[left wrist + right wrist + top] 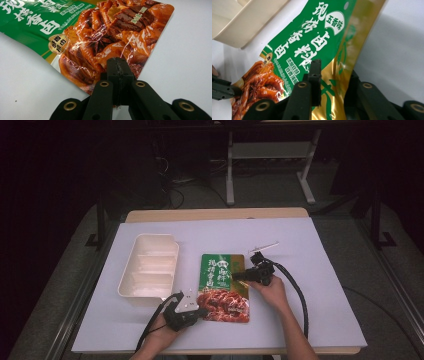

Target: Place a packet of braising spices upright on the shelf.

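A food pouch [220,270], green on top with a red meat picture below, lies flat in the middle of the white table. My left gripper [202,311] is at its near left corner. In the left gripper view the jaws are shut together on the pouch [100,37] at its bottom edge [117,65]. My right gripper [240,276] is at the pouch's right edge. In the right gripper view its jaws stand apart, one above the pouch [312,42] and one under the gold edge [333,72].
A cream compartment tray [123,280] sits left of the pouch, its corner also in the right gripper view [242,25]. A small white strip [265,246] lies behind the right gripper. My left gripper's jaw tip [222,90] shows at far left there.
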Demonstrator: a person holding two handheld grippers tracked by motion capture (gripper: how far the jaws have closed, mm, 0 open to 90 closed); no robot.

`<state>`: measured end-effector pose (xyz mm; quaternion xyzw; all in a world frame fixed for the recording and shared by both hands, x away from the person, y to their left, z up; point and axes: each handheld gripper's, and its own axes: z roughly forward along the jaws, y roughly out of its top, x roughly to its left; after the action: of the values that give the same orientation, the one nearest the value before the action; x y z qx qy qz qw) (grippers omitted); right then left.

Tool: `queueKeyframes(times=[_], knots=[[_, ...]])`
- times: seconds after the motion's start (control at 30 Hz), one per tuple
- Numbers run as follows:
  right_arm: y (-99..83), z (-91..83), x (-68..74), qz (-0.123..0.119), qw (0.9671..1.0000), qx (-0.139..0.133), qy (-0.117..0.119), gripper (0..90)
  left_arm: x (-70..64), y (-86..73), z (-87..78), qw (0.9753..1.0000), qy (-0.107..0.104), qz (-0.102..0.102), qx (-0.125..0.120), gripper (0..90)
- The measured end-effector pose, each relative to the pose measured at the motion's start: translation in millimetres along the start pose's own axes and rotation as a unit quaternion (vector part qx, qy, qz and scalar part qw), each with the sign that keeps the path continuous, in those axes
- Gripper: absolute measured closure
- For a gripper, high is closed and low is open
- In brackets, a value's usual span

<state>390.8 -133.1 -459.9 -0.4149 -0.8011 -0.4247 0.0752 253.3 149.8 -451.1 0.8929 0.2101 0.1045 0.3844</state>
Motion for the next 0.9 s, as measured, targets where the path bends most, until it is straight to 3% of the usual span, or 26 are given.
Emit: queueKeyframes(times=[0.23, 0.6, 0.77, 0.9], knots=[[0.7, 0.3, 4.0, -0.014, 0.9998, -0.006, -0.012, 87.4, 0.4, -0.2, -0.1, 1.0000, 0.001, 0.004, 0.001, 90.0], [8.8, -13.9, 16.2, -0.035, 0.9992, -0.022, -0.004, 88.9, 0.8, -0.8, -1.2, 1.0000, -0.001, -0.005, -0.005, 88.8], [15.3, -31.1, 26.4, -0.049, 0.9973, -0.051, 0.018, 89.3, -0.1, 0.5, -13.9, 0.9994, -0.009, -0.002, -0.033, 84.8], [18.1, -39.6, 34.6, -0.056, 0.9958, -0.068, 0.022, 89.3, -2.4, 0.3, -22.5, 0.9986, -0.014, -0.005, -0.050, 82.8]])
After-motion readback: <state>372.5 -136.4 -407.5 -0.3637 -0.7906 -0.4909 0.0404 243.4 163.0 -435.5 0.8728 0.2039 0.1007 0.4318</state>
